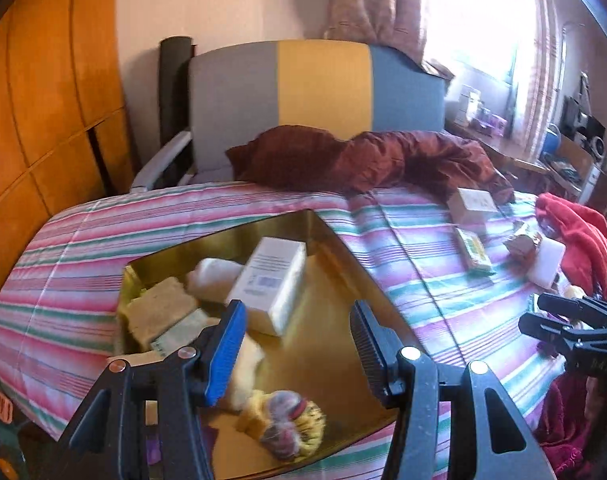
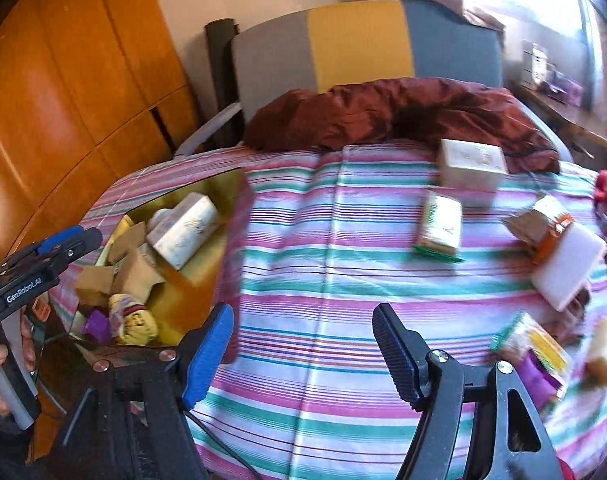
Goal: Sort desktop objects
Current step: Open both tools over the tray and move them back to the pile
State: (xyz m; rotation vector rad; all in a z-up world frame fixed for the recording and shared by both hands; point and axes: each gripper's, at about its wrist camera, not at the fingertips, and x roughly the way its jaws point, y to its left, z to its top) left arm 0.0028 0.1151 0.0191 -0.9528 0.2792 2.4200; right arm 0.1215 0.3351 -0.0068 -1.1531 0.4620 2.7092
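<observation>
A tray (image 2: 231,188) sits on the bed (image 2: 323,280) at the left of the frame, with a box (image 2: 183,236) and smaller packets lying in it. To its right, several boxes (image 2: 471,168) lie on the bedcover. A rumpled quilt (image 2: 403,112) lies behind them, before the headboard (image 2: 359,44).

Open-jawed right gripper (image 2: 303,344) over striped bedspread (image 2: 303,248), gold tray (image 2: 223,188) at left
</observation>
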